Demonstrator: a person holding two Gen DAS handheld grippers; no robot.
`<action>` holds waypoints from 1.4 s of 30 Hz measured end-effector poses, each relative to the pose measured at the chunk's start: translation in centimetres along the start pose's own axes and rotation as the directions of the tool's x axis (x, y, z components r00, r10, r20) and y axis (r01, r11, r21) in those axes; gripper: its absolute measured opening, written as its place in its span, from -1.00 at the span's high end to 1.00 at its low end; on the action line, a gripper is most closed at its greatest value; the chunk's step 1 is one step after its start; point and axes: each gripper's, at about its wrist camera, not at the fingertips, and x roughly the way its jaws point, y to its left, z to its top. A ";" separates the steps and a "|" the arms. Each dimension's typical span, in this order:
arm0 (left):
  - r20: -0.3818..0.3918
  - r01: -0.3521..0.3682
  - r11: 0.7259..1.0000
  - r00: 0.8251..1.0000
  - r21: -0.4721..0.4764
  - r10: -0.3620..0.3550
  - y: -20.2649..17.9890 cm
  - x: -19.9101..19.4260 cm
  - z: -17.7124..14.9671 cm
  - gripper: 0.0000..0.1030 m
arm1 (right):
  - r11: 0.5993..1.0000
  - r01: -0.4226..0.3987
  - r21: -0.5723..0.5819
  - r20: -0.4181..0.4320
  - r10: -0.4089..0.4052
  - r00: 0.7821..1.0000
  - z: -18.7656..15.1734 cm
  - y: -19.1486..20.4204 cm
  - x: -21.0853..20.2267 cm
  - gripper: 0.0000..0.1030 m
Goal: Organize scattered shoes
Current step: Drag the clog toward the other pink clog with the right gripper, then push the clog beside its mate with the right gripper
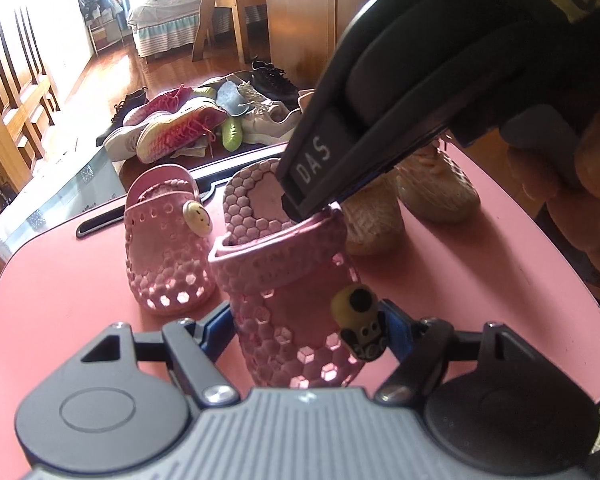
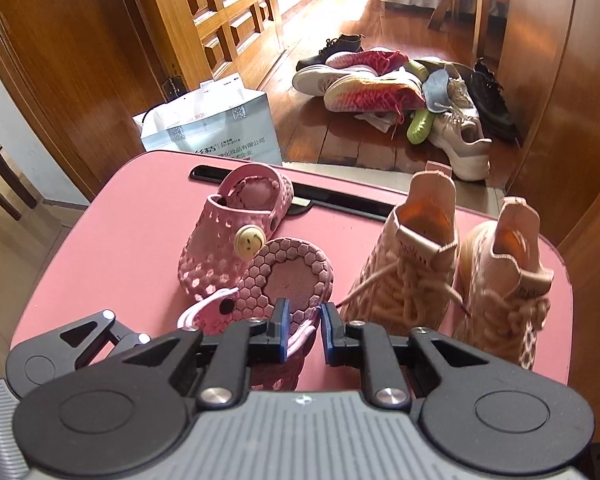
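While honeycomb-textured pink rubber clog [image 1: 296, 312] sits between spread left fingers [image 1: 216, 332], right fingers [image 2: 281, 328] pinch its rim.

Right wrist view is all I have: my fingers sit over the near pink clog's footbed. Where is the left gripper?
Observer: The left gripper straddles the toe of the near clog, one finger on each side.
Operator: Is it squeezing?
Observer: Its jaws stand wide. I cannot tell whether they touch the clog.
Operator: Anything on that toe I should avoid?
Observer: A yellow-and-black charm is on the upper, close to one left finger.
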 end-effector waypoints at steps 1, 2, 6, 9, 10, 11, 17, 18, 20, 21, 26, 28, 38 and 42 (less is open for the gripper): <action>0.001 0.000 1.000 1.000 -0.008 0.000 0.2 0.2 0.3 -0.43 | 1.000 0.001 -0.002 0.004 -0.001 1.000 0.2 -0.1 0.1 0.69; 0.004 -0.004 1.000 1.000 -0.008 0.004 0.2 0.3 0.4 -0.43 | 1.000 0.002 -0.004 0.010 -0.002 1.000 0.4 -0.2 0.2 0.69; 0.017 -0.018 1.000 1.000 -0.003 0.018 0.3 0.7 1.3 -0.44 | 1.000 0.005 0.002 0.026 -0.005 1.000 1.2 -0.7 0.6 0.69; 0.023 -0.020 1.000 1.000 -0.018 0.020 0.5 1.2 2.2 -0.44 | 1.000 0.010 0.009 0.036 -0.010 0.999 1.8 -1.2 1.0 0.69; 0.023 -0.026 0.999 0.999 -0.023 0.027 0.6 1.4 2.2 -0.44 | 1.000 0.010 0.011 0.040 -0.011 0.999 2.0 -1.3 1.2 0.69; 0.023 -0.032 0.999 0.999 -0.027 0.033 0.6 1.6 2.3 -0.44 | 1.000 0.010 0.013 0.044 -0.011 0.999 2.2 -1.5 1.4 0.69; 0.023 -0.071 0.996 0.997 -0.054 0.073 0.9 2.8 2.8 -0.49 | 1.000 0.024 0.006 0.076 -0.025 0.997 3.0 -1.5 3.5 0.67; 0.024 -0.077 0.995 0.997 -0.059 0.078 0.9 3.0 2.9 -0.60 | 0.999 0.032 0.002 0.081 -0.032 0.996 3.0 -1.3 3.8 0.66; 0.042 -0.073 0.995 0.996 -0.068 0.076 1.0 2.8 2.8 -0.79 | 1.000 0.029 0.000 0.084 -0.029 0.996 3.0 -1.3 4.0 0.65; 0.057 -0.075 0.995 0.995 -0.062 0.078 0.9 2.5 2.8 -0.92 | 1.000 0.027 -0.004 0.084 -0.027 0.996 3.0 -1.2 3.9 0.65; 0.098 -0.102 0.995 0.990 -0.012 0.103 0.3 0.5 2.6 -1.00 | 0.997 0.032 -0.067 0.102 -0.025 0.995 2.8 -0.6 2.0 0.64; 0.056 -0.088 0.996 0.994 -0.014 0.089 0.3 -0.5 1.9 -1.00 | 0.997 0.012 -0.074 0.092 -0.005 0.996 2.5 -0.7 1.3 0.63; -0.023 0.080 0.996 0.996 -0.043 -0.081 -0.5 -0.7 -1.4 -1.00 | 0.993 -0.079 -0.090 -0.020 0.077 0.997 0.0 -1.0 0.5 0.62; -0.020 0.138 0.986 0.990 -0.093 -0.141 0.0 0.1 -1.5 -1.00 | 0.989 -0.109 -0.099 -0.058 0.103 0.993 -0.6 -0.8 0.7 0.62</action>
